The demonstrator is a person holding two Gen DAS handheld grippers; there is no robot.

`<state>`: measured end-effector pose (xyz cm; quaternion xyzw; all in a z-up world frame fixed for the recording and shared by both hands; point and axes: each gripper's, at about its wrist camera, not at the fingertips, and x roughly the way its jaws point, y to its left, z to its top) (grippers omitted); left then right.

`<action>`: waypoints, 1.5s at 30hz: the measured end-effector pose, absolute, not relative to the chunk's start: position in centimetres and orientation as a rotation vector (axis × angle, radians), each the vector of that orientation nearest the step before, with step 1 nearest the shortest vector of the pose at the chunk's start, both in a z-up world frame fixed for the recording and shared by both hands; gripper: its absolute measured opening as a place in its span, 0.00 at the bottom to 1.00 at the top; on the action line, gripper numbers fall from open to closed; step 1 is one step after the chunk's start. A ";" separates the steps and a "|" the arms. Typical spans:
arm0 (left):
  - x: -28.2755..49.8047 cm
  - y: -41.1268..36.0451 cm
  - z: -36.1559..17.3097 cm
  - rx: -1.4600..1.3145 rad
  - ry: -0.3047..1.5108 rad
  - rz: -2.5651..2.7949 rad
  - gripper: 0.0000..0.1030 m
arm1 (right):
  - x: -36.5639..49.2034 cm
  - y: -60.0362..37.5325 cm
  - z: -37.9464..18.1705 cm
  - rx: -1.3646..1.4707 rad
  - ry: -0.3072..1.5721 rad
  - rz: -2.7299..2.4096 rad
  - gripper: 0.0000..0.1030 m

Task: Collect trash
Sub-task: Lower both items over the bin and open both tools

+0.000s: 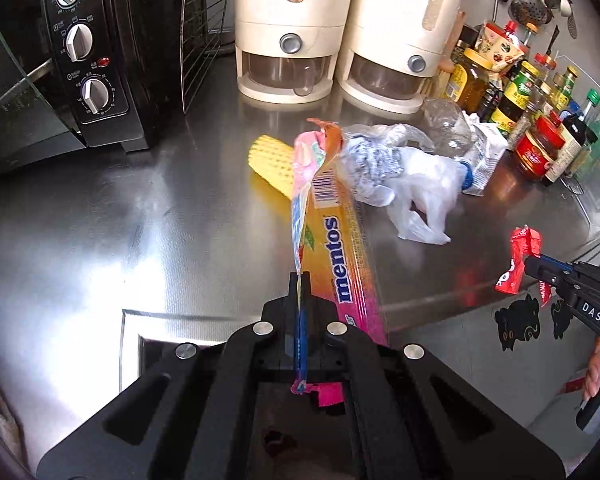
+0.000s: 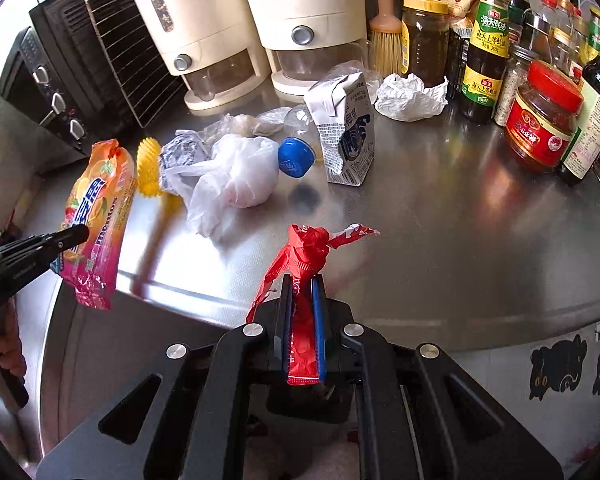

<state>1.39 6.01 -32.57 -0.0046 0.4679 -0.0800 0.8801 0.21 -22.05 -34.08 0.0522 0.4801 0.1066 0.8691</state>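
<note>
The jaws of the left gripper [image 1: 300, 280] are pressed together on the edge of a long pink-and-orange Mentos candy wrapper [image 1: 340, 248], which is held up off the stainless steel counter [image 1: 120, 220] and reaches forward over it. The jaws of the right gripper [image 2: 303, 280] are clamped on a crumpled red plastic snack wrapper [image 2: 304, 256], likewise lifted clear of the counter near its front edge. Each gripper shows in the other's view, well apart: the right one at the far right of the left wrist view, the left one at the far left of the right wrist view.

More trash lies on the counter beyond them. A knotted white plastic bag [image 2: 236, 172] sits in the middle, with a yellow foam fruit net [image 2: 150, 166] just beside it on the left and a crushed clear plastic bottle with a blue cap [image 2: 296, 156] touching it on the right. A torn white-and-blue milk carton [image 2: 348, 132] stands upright just right of the cap, and a crumpled white paper tissue [image 2: 410, 96] rests behind it near the jars.

At the back stand two cream-coloured grain dispensers [image 1: 292, 28], a black toaster oven [image 1: 88, 56] on the left, and a row of sauce bottles and jars [image 2: 540, 120] on the right.
</note>
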 end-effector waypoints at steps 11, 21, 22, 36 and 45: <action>-7.3 2.2 -34.4 0.014 1.069 -0.244 0.00 | -5.7 -23.5 -36.1 0.142 1.066 0.281 0.10; -9.5 -1.7 -45.4 -0.001 1.288 -0.331 0.00 | -8.2 -24.5 -45.0 0.193 1.226 0.242 0.10; -9.5 -2.1 -46.6 -0.004 1.301 -0.336 0.00 | -8.1 -24.5 -46.1 0.208 1.238 0.236 0.10; -6.5 -5.1 -58.7 -0.037 1.454 -0.369 0.00 | -4.7 -22.9 -57.6 0.298 1.430 0.212 0.10; -4.2 -6.1 -63.3 -0.021 1.529 -0.364 0.00 | -2.6 -22.4 -62.2 0.375 1.479 0.165 0.13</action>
